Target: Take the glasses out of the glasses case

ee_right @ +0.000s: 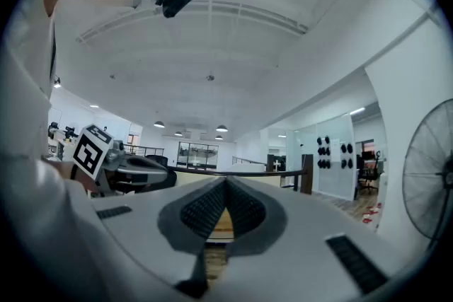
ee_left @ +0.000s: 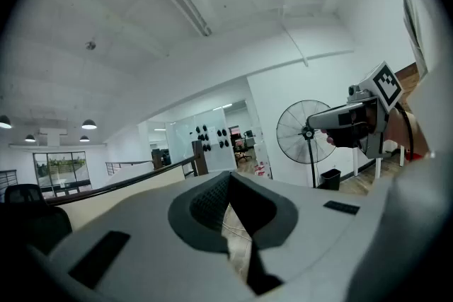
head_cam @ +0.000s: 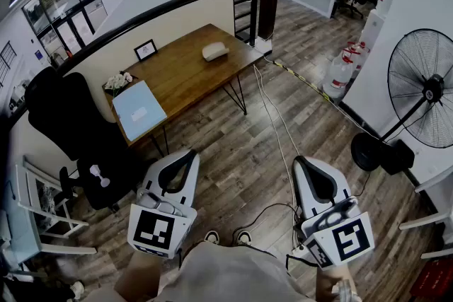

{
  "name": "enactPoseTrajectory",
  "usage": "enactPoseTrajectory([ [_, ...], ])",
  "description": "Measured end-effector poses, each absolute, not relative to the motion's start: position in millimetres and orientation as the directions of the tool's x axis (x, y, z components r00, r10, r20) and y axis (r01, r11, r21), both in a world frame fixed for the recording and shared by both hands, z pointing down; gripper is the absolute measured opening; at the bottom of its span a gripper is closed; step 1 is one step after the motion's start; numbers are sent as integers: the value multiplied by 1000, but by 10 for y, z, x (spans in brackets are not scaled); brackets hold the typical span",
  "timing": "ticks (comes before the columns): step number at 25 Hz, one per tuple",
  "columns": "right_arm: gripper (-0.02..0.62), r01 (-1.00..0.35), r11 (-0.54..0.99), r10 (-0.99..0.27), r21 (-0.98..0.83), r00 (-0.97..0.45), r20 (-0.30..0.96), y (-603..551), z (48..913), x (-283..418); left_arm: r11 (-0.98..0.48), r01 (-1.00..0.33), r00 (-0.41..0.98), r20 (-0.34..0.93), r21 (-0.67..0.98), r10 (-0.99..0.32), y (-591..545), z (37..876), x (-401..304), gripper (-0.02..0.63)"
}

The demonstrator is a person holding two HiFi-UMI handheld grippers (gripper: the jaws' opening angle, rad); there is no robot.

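A white glasses case (head_cam: 214,51) lies closed on the far part of a wooden table (head_cam: 185,74), well ahead of both grippers. No glasses are visible. My left gripper (head_cam: 190,155) is held low over the wood floor, short of the table's near corner, jaws shut and empty. My right gripper (head_cam: 300,161) is level beside it to the right, also shut with nothing in it. In the left gripper view the jaws (ee_left: 228,175) meet at the tip, and the right gripper (ee_left: 357,120) shows beside them. In the right gripper view the jaws (ee_right: 226,181) are closed.
On the table lie a blue mat (head_cam: 139,109), a small picture frame (head_cam: 146,49) and flowers (head_cam: 117,82). A black office chair (head_cam: 71,125) stands left of the table, a standing fan (head_cam: 423,90) at right. Cables (head_cam: 272,120) run across the floor.
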State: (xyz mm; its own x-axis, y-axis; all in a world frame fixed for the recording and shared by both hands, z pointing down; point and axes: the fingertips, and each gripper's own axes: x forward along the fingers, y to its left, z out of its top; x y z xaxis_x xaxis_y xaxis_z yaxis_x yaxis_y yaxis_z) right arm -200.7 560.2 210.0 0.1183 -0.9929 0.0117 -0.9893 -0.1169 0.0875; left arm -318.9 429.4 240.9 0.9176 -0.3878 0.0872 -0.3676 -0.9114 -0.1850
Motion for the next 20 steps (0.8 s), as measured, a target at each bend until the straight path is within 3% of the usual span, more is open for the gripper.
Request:
enactPoseTrajectory([
  [20, 5, -993, -87, -996, 74, 87, -3, 5814, 2210, -1617, -902, -393, 901, 120, -180, -416, 4522, 2570, -2891, 2],
])
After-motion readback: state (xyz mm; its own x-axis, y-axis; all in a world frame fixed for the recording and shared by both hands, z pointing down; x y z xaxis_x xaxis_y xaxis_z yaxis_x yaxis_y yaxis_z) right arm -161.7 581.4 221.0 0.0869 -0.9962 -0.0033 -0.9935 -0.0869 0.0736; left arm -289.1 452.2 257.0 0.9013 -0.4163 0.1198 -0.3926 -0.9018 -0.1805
